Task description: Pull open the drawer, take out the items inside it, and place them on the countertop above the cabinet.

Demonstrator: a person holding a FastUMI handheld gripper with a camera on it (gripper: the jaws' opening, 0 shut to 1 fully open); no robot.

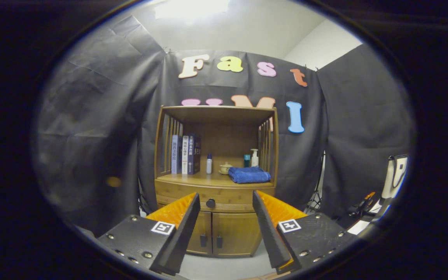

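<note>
While the hand-held gripper (pixel 226 198) hangs in front of the wooden cabinet (pixel 216 182), its two fingers stand wide apart with nothing between them. The drawer (pixel 230 197) is shut, and its dark round knob (pixel 210 203) sits in the gap between the fingertips, nearer the left one, some way beyond them. Below the drawer, at six o'clock from the knob, are two closed doors (pixel 224 234) with small dark handles. Above the drawer, at twelve o'clock, the worktop (pixel 204 179) carries a row of books (pixel 185 154) at its left end, a small white bottle (pixel 209 163), a little lidded pot (pixel 225 168), a folded blue towel (pixel 249 175), and behind the towel a teal container (pixel 247 160) and a pump bottle (pixel 254 157). A shelf roof (pixel 220 113) spans the top of the cabinet.
</note>
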